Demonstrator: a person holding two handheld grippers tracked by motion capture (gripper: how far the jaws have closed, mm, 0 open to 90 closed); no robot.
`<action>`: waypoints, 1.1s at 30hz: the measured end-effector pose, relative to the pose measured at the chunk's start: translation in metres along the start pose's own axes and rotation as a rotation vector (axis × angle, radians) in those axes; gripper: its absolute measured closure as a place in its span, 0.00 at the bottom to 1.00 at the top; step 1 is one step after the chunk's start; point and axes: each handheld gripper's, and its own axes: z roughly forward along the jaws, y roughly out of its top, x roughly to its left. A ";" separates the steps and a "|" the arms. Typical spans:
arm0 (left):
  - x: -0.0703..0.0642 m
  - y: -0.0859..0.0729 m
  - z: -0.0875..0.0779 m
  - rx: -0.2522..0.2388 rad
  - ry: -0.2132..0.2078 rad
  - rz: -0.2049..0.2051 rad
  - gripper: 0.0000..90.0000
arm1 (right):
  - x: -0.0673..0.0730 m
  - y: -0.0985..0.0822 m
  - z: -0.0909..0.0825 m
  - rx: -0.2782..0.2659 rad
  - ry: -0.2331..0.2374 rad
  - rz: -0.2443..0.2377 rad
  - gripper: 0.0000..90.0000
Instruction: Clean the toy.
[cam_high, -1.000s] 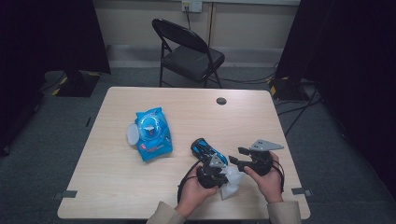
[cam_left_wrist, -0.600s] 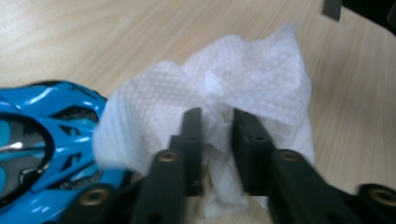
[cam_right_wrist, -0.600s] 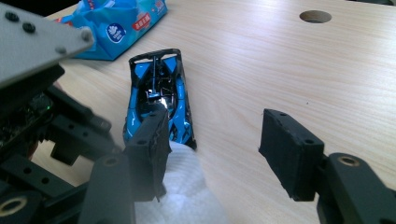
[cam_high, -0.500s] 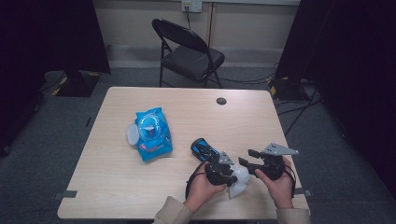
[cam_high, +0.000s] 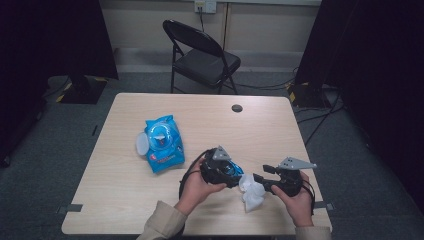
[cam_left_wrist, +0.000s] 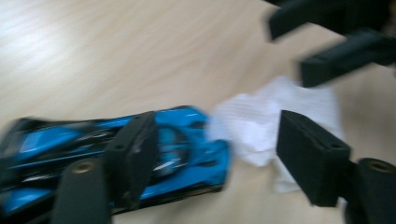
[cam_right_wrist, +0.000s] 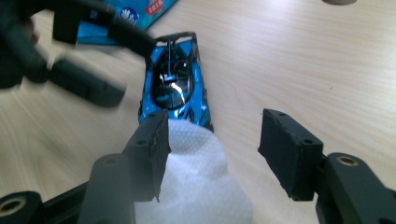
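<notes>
Right gripper view: my right gripper (cam_right_wrist: 212, 154) stands half open over the white wipe (cam_right_wrist: 201, 186), one pad touching it, nothing clamped. The wipe lies crumpled near the desk's near right corner, against the blue toy car (cam_right_wrist: 175, 86). My left gripper (cam_left_wrist: 219, 158) has just been opening, empty. Being soft, light and limp, the wipe wants a pinch at its bunched middle.

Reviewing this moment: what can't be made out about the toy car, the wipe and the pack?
- Toy car: left gripper view is motion-blurred, so its details are smeared; in the high view the left gripper covers most of it.
- White wipe: the bottom edge cuts it off in the right gripper view.
- Blue wipes pack: print too small in the high view.
</notes>
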 end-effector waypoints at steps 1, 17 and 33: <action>0.007 0.001 -0.001 0.007 0.009 -0.002 0.28 | 0.001 -0.002 0.000 0.006 0.001 0.000 0.47; 0.035 -0.017 0.016 0.070 0.063 -0.001 0.17 | 0.019 -0.020 0.007 0.068 0.062 -0.065 0.45; 0.023 -0.023 0.024 0.051 0.145 0.033 0.09 | 0.030 -0.037 0.029 0.194 0.022 -0.165 0.59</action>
